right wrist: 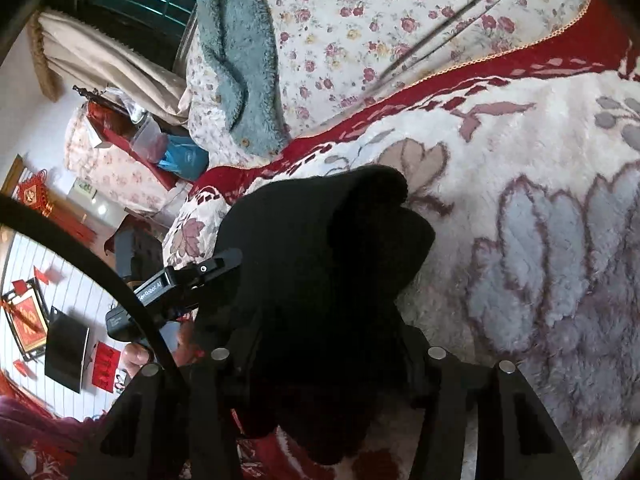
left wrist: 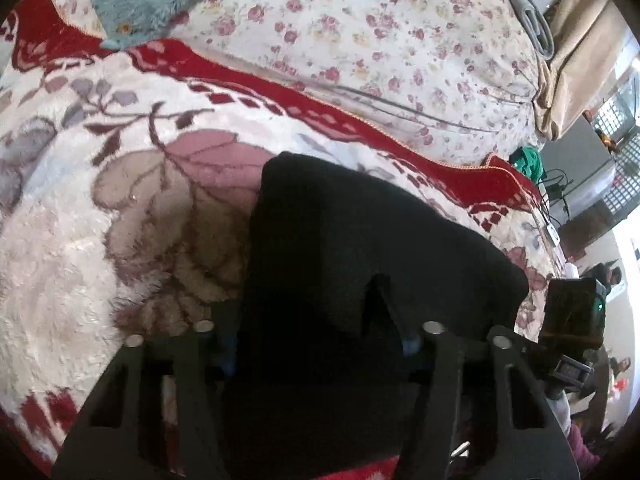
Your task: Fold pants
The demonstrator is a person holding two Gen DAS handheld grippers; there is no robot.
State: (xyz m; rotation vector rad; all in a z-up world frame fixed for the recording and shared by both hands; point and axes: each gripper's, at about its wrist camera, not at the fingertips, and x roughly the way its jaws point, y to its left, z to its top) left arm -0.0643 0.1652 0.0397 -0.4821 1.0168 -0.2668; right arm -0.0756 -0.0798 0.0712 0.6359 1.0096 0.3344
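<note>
The black pants hang bunched over a plush floral blanket on a bed. My left gripper is shut on the pants, and the dark cloth covers its fingertips. In the right wrist view the pants drape in a thick dark bundle from my right gripper, which is shut on them; its fingertips are buried in the cloth. The left gripper's body shows at the left of the right wrist view, close beside the bundle. The right gripper's body shows at the right of the left wrist view.
A rose-print quilt and a teal fleece garment lie at the back of the bed. The blanket's red border runs across. Beyond the bed edge are a curtain, cables and room clutter.
</note>
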